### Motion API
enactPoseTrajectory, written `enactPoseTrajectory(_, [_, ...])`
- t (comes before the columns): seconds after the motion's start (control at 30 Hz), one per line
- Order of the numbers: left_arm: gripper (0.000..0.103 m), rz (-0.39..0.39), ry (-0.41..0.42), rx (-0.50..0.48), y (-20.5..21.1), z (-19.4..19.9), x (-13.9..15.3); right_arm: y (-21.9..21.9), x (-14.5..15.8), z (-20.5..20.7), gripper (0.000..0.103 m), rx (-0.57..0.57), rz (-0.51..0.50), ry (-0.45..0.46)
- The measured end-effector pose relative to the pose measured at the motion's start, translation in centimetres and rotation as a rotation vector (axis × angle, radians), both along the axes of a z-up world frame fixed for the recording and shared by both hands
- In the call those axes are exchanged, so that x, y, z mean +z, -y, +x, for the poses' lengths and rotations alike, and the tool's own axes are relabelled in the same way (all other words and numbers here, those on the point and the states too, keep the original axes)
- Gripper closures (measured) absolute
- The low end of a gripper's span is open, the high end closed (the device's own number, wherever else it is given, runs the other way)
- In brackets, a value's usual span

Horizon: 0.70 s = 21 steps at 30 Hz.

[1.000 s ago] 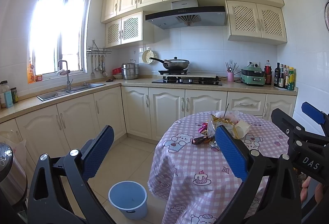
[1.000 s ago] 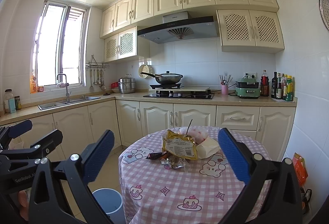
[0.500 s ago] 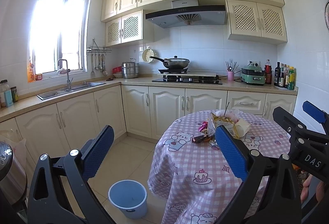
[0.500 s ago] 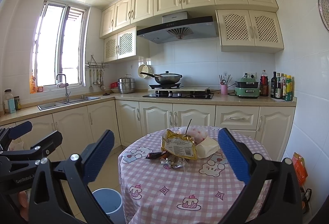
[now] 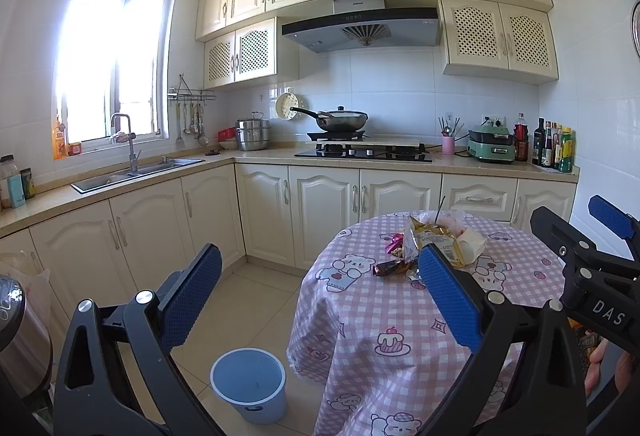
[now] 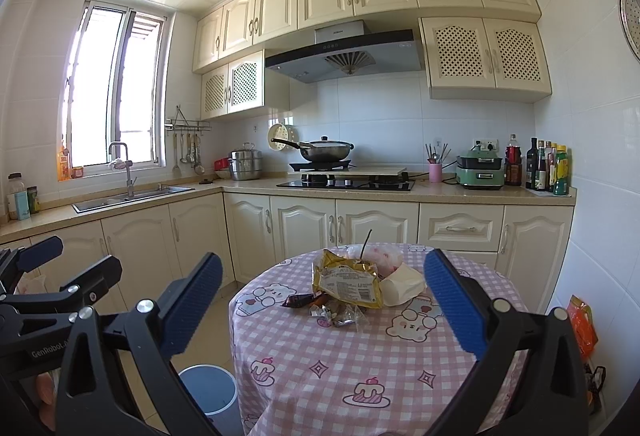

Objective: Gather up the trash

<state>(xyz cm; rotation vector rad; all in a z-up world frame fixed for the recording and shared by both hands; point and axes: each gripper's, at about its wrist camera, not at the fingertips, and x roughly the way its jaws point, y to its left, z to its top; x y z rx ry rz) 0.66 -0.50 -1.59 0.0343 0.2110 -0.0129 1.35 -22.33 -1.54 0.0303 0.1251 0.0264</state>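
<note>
You are holding both grippers well short of the bench (image 6: 360,364), with the trash pile ahead of and below the fingers in both views. The right gripper (image 6: 320,300) is pointing almost straight at the pile: the yellow bag (image 6: 346,282) is sitting between its two widely spread fingers, with nothing held. The left gripper (image 5: 320,296) is offset toward the bench's left edge; its fingers are also standing wide and empty, and its right finger (image 5: 448,296) is overlapping the pile. Judged from this, the right gripper is the better aligned for the first pick, though which is nearer cannot be told.

The pile is lying near the middle of the bench, toward its far side. The bag's long axis is running roughly left to right across the right gripper's view, tilted slightly. The white box (image 6: 402,286) is touching the bag on its right. The dark wrapper (image 6: 298,301) and the clear wrappers (image 6: 340,314) are lying just in front of the bag. A pink-and-clear bag (image 6: 380,256) with a dark stick is sitting behind it.

The bin (image 5: 250,384) is standing on the floor to the left of the bench, below the left gripper.

In the left view, the finger is hiding part of the yellow bag and the wrappers. The back of the pile is screened by the bag. In the right view, the bin is cut off by the left finger.
</note>
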Motion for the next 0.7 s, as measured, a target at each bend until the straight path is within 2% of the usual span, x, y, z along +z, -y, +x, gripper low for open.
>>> enactPoseTrajectory(0.7, [0.007,0.002,-0.003,0.003,0.01,-0.10,-0.20,-0.24,-0.02,0.08,0.004,-0.005,-0.021,0.001])
